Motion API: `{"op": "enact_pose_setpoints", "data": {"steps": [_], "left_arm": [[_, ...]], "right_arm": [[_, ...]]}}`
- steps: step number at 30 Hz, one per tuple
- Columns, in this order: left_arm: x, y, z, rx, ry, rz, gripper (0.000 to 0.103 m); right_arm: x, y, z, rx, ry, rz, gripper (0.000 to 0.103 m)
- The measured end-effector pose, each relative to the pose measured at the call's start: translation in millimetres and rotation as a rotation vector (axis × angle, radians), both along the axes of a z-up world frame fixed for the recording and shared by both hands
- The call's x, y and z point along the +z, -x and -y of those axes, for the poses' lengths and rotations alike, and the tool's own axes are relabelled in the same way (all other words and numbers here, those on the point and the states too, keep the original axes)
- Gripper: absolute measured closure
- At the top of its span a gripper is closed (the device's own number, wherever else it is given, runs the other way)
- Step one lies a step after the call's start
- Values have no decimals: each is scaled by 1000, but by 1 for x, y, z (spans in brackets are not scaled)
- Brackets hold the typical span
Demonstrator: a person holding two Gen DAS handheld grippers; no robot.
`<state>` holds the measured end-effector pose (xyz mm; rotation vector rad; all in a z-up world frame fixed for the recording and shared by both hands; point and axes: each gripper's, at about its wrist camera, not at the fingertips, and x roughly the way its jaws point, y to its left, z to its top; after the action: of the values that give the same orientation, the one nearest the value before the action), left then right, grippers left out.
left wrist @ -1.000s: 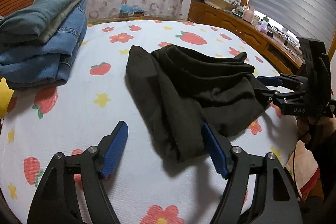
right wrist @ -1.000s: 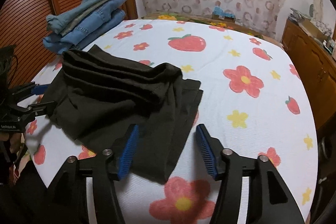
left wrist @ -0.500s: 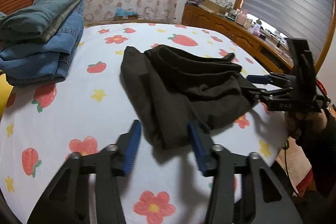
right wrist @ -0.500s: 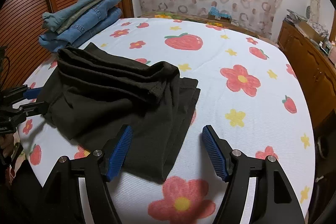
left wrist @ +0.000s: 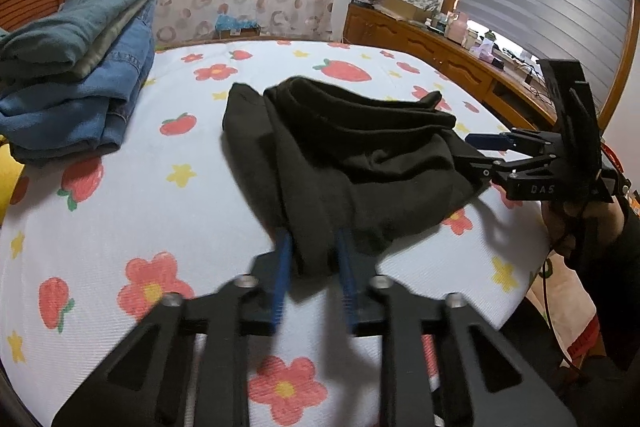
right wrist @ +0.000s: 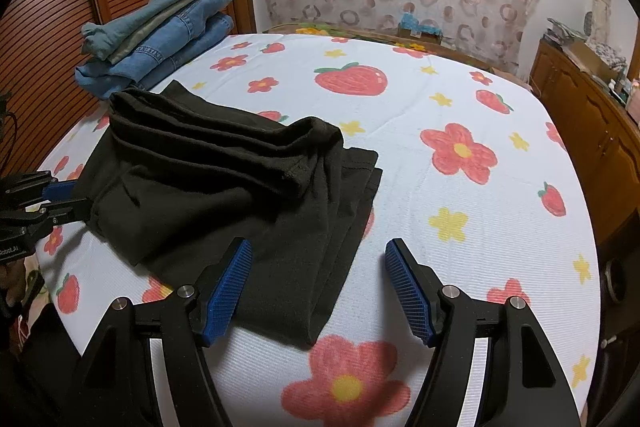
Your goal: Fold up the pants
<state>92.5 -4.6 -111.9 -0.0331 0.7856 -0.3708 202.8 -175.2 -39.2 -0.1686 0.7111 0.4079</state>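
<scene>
Bed [right wrist: 500, 259] with the strawberry-and-flower sheet filled both views. Stack of folded jeans [left wrist: 76, 91] sat at the far corner by the slatted wooden door [right wrist: 56, 39], well apart from the work.

Black pants [right wrist: 224, 187] lay bunched near the bed's front edge, partly folded, layers rumpled on top, not flat. Judgement: soft, light knit, limp, will sag and drag on the sheet; no stiffness to hold a crease. Best grabbed at a layered edge or corner so all plies come up together, not mid-panel.

Left gripper [left wrist: 312, 267] was closing on the near hem fold; fabric sat between the blue pads, which looked pressed on it.

Right gripper [right wrist: 318, 287] was spread wide at the opposite edge: one pad over cloth, the other over bare sheet, nothing pinched.
</scene>
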Motion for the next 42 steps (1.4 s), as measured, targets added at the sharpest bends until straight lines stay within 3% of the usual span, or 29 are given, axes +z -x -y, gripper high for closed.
{"op": "enact_pose_setpoints", "data": {"steps": [6, 16, 22, 24, 28, 30, 31, 36, 42], "left_arm": [[16, 5, -8, 10, 25, 40, 90], [5, 3, -5, 18, 18, 11, 90], [2, 5, -5, 21, 23, 7, 90], [2, 4, -5, 23, 24, 4, 90], [0, 5, -5, 21, 19, 7, 90], [0, 5, -5, 21, 17, 8, 90], [0, 5, -5, 22, 17, 7, 90], [-1, 4, -6, 24, 21, 6, 90], [1, 6, -6, 23, 24, 10, 90]], "right_arm": [[0, 0, 0, 1, 0, -1, 32], [3, 4, 2, -1, -3, -10, 32], [5, 29, 5, 35, -22, -20, 47], [4, 35, 6, 50, -39, -34, 61], [3, 37, 11, 51, -33, -34, 74], [4, 36, 16, 63, -57, -42, 93], [6, 37, 17, 61, -66, -35, 96], [9, 46, 32, 22, -88, 10, 99], [4, 51, 34, 18, -92, 0, 99]]}}
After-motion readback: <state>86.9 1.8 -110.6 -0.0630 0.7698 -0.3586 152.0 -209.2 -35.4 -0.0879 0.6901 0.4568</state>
